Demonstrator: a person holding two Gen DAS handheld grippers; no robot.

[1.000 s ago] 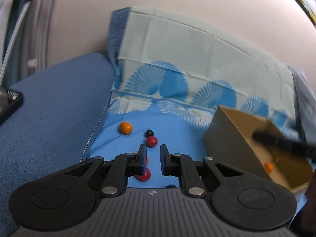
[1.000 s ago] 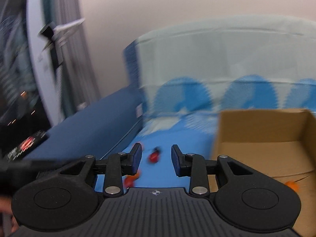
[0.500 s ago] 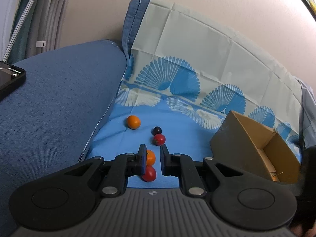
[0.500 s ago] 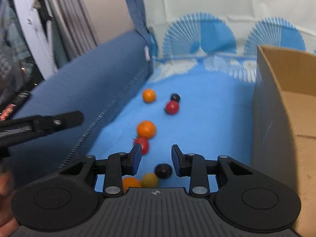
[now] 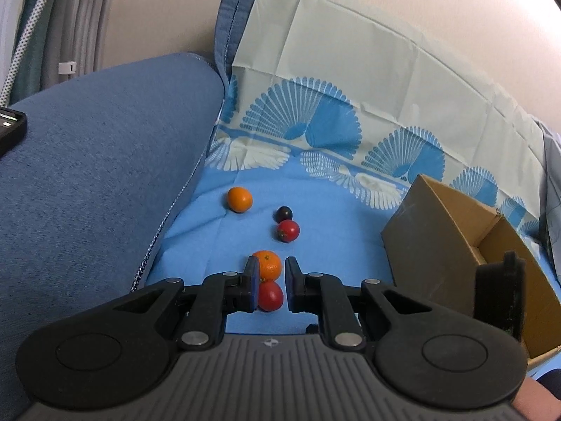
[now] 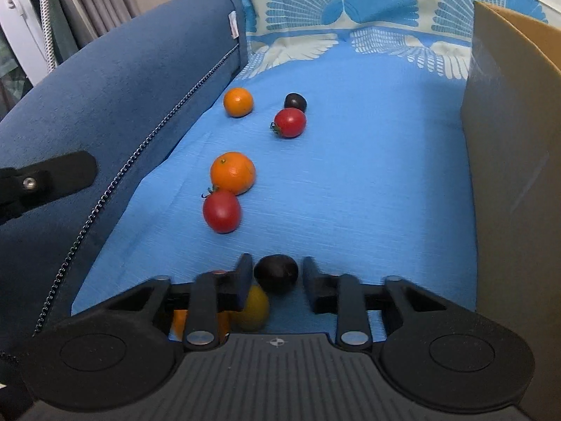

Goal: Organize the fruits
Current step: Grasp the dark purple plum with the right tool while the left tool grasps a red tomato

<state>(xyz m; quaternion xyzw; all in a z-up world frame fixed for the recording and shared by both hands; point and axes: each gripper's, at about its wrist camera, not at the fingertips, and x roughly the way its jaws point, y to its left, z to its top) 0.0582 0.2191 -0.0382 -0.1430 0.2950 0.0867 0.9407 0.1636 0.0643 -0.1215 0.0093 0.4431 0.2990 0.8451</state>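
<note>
The right tongs [image 6: 277, 282], open and holding nothing, straddle a dark plum [image 6: 276, 273] on the blue cloth [image 6: 368, 182], dead ahead at twelve o'clock and nearer this hand than the other. A yellow fruit [image 6: 253, 307] touches it at seven o'clock. The left tongs [image 5: 271, 282], parted and empty, hang over a red tomato [image 5: 270, 295] and orange [image 5: 268, 265]. The cardboard box [image 6: 515, 140] stands at three o'clock.

No readable text, label or number appears anywhere.
</note>
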